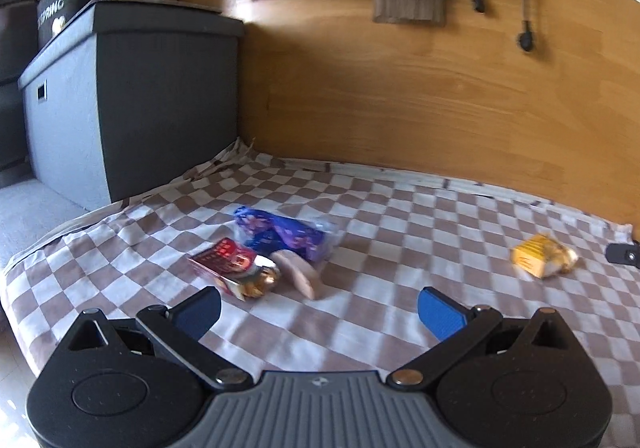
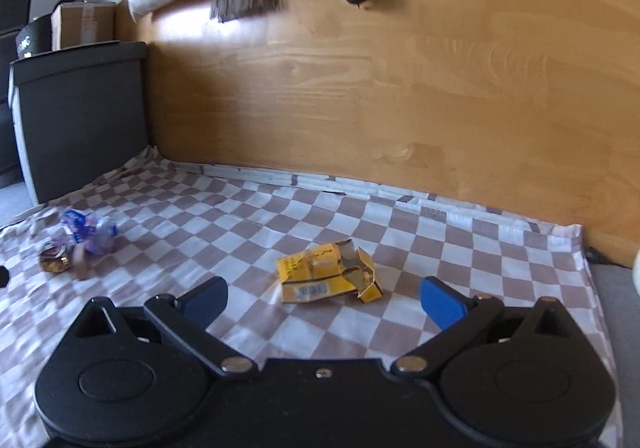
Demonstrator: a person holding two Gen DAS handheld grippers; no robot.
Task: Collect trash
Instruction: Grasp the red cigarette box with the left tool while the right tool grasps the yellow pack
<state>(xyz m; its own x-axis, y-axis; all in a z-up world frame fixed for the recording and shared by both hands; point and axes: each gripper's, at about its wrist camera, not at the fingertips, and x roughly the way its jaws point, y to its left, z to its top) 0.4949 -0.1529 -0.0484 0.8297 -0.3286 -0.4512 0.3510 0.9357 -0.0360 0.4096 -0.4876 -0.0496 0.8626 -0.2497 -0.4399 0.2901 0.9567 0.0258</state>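
Seen from the left wrist first, the left gripper (image 1: 318, 314) has its blue fingers spread wide with nothing between them, low over the checked cloth (image 1: 400, 215). Ahead and toward the cloth's left edge lies a small cluster: a red wrapper (image 1: 224, 262) touching a gold foil ball (image 1: 260, 282), a blue wrapper (image 1: 282, 236) behind them, and a pale curved piece (image 1: 300, 274) whose nature I cannot make out through the blur. The cluster sits nearer the left finger than the right one.

From the right wrist, the right gripper (image 2: 324, 302) is equally wide open and empty. A crumpled yellow carton (image 2: 326, 278) lies just ahead between the fingers, long axis running across the gap, in the cloth's middle, well clear of the wooden panel (image 2: 400, 87) along its far edge. This hand looks better placed for it; the cluster is far off to its left.
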